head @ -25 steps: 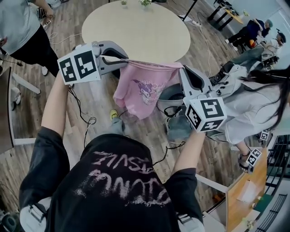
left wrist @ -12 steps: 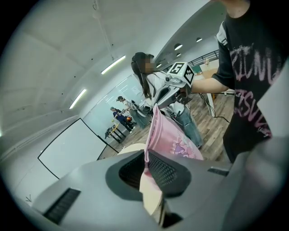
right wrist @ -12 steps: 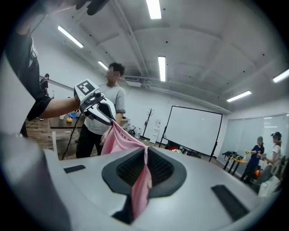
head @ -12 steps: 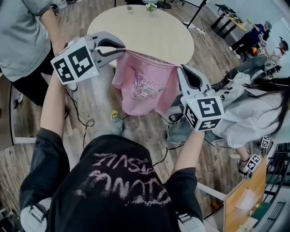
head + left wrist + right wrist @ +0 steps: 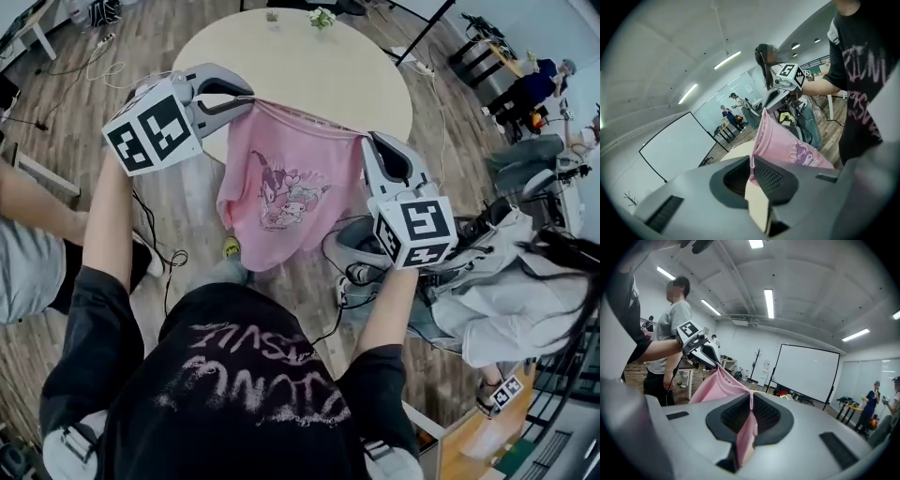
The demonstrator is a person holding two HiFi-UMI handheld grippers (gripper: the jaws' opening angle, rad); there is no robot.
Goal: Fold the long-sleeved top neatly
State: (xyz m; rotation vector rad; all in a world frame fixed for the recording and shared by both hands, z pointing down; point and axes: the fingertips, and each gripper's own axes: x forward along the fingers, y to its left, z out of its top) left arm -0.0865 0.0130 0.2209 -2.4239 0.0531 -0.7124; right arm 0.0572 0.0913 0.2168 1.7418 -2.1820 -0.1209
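A pink long-sleeved top [image 5: 291,187] with a cartoon print hangs in the air, stretched between both grippers at the near edge of the round table [image 5: 309,66]. My left gripper [image 5: 251,97] is shut on its upper left edge; in the left gripper view the pink cloth [image 5: 787,145] runs out from between the pads. My right gripper [image 5: 364,141] is shut on the upper right edge, and the right gripper view shows the fabric [image 5: 723,383] pinched in its jaws. The lower part of the top hangs loose above the wooden floor.
A seated person [image 5: 525,300] in grey is close on the right, with cables [image 5: 352,272] on the floor beside them. Another person's arm [image 5: 37,202] shows at the left. A small plant [image 5: 323,16] stands on the table's far edge. More people are at the far right.
Both grippers have carried the stretched top leftward and toward the table. The top now hangs flatter, with its print facing up. The person at the left has shifted lower in the head view.
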